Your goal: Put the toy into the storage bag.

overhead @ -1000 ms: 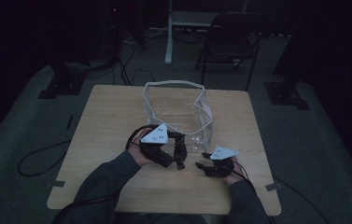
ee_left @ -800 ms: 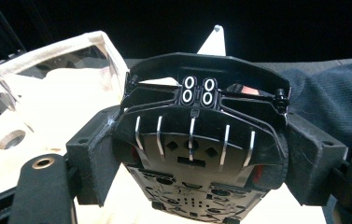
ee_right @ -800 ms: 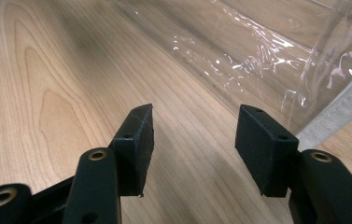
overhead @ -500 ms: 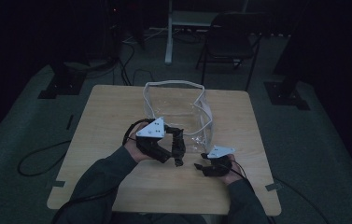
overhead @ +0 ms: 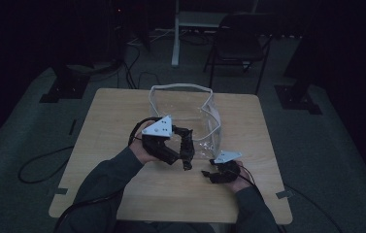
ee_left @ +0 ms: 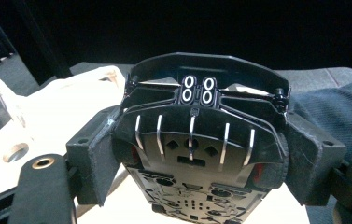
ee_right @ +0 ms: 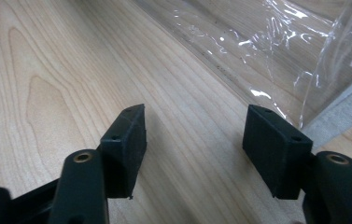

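Now the left tongs (overhead: 184,154), raised above the desk (overhead: 108,126) and tilted downward, clamp a black moulded plastic part (ee_left: 201,140), ribbed and curved. Low on the pale wood, the right tongs (ee_right: 194,140) have just been opening, nothing between them, beside the crinkled clear plastic bag (overhead: 195,116) with white edging.

We stand in a dim lab or recording studio. Around the small wooden table (overhead: 122,121) we see grey carpet, black cables (overhead: 40,162) trailing left of it, dark stand bases (overhead: 64,90) at its far corners, and behind it a folding chair (overhead: 239,46) beside a white desk leg (overhead: 175,34).
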{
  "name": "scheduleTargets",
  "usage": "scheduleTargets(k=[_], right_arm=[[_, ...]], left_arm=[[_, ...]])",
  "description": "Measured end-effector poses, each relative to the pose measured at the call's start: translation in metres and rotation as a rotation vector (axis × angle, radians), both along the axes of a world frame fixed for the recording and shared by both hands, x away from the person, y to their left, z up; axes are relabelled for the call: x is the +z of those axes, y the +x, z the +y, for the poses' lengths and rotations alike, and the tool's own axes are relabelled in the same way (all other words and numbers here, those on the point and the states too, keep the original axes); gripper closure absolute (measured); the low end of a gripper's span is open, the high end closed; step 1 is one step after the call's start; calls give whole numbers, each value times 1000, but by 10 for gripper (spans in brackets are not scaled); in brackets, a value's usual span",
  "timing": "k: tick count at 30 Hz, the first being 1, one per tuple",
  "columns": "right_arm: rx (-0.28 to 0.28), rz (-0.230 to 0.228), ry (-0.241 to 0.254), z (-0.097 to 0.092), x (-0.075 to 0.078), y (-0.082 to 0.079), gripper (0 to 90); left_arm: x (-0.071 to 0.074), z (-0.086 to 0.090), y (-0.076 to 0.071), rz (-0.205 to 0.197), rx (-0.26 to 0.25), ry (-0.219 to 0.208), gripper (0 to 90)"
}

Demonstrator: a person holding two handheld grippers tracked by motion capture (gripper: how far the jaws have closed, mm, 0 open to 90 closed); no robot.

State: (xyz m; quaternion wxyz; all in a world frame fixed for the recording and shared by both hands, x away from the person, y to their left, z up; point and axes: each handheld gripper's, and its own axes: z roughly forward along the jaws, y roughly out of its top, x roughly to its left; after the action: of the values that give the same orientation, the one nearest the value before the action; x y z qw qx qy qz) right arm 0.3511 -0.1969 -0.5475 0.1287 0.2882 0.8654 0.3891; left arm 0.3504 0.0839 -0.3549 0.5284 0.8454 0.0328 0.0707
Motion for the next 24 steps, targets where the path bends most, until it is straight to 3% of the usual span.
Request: scheduleTargets(k=[7,24], right_arm=[[1,-3,-3,0,0,1,360],[-18,1,-6,1,0,1,323]], left_arm=[[10,1,4,18,-33,-21,238],[27,4,8,14,-44,-43,238]])
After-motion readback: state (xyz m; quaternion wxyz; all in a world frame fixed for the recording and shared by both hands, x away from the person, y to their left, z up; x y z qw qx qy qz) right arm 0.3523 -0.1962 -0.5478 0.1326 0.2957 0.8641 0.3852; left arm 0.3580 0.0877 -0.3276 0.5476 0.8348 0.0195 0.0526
